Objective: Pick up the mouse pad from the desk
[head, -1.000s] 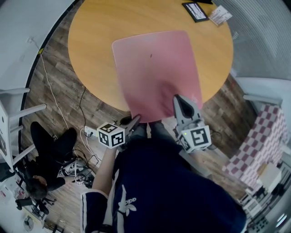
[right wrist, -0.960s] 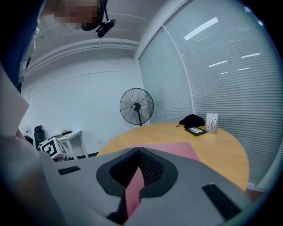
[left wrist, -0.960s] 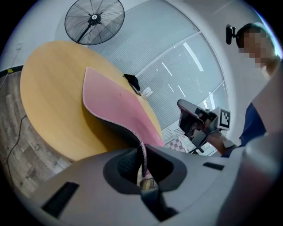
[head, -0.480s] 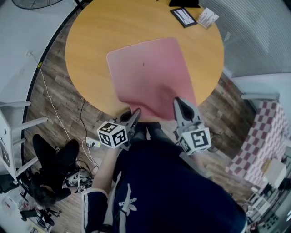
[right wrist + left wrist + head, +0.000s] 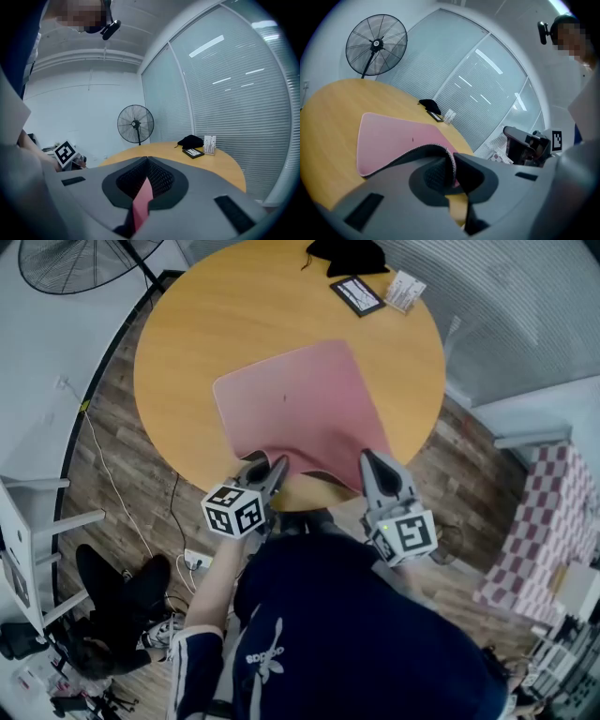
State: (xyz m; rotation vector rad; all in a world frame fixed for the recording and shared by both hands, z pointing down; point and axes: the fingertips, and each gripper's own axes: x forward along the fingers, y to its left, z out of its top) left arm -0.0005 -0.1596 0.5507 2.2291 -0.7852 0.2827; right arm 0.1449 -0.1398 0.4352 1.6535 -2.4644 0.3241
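Grippers: you are holding two (left gripper [image 5: 273, 466], right gripper [image 5: 373, 461]).
Mouse pad [image 5: 298, 409]: you are seeing one.
Table [image 5: 211, 324]: you are seeing one.
Fan [image 5: 70, 261]: you are seeing one.

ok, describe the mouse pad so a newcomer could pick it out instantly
Find the round wooden table. The mouse pad is the big pink sheet on its near half, its near edge pinched by the left gripper and right gripper. It is the only pink thing there; the small dark items sit at the far edge.
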